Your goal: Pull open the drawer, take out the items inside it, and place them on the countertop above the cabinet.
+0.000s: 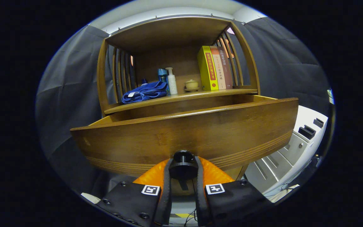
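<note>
Drawer (184, 132) open, one knob (183, 164) — jaws clamping it

drawer front (184, 132) blocks ahead, fingers (169, 176) clamp knob (183, 164)

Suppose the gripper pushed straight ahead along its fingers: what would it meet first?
The gripper already has its fingers around the black knob; pushing on, it would probably press into the drawer front behind it.

The gripper (183, 176) is pointing level and straight ahead, its two fingers (165, 189) lying nearly parallel and narrowly parted. They are closing on the drawer knob (183, 164) from either side, apparently both pressing against it, though contact is hard to confirm.
</note>
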A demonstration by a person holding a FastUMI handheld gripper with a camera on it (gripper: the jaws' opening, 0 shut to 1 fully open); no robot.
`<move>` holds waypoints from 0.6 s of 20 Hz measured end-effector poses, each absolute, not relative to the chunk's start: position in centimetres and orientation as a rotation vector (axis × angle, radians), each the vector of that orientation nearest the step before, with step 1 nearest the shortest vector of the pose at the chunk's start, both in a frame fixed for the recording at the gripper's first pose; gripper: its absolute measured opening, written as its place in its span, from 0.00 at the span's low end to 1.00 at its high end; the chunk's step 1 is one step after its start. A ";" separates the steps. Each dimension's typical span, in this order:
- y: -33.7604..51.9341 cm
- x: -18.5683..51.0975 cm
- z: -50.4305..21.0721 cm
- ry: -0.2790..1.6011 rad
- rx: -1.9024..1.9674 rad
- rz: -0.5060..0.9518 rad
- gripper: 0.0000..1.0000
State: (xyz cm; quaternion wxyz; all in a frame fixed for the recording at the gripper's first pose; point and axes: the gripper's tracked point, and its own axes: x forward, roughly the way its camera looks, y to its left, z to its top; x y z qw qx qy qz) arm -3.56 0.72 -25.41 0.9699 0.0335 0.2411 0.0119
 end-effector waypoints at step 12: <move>1.2 -4.5 -25.1 0.459 0.066 0.056 0.53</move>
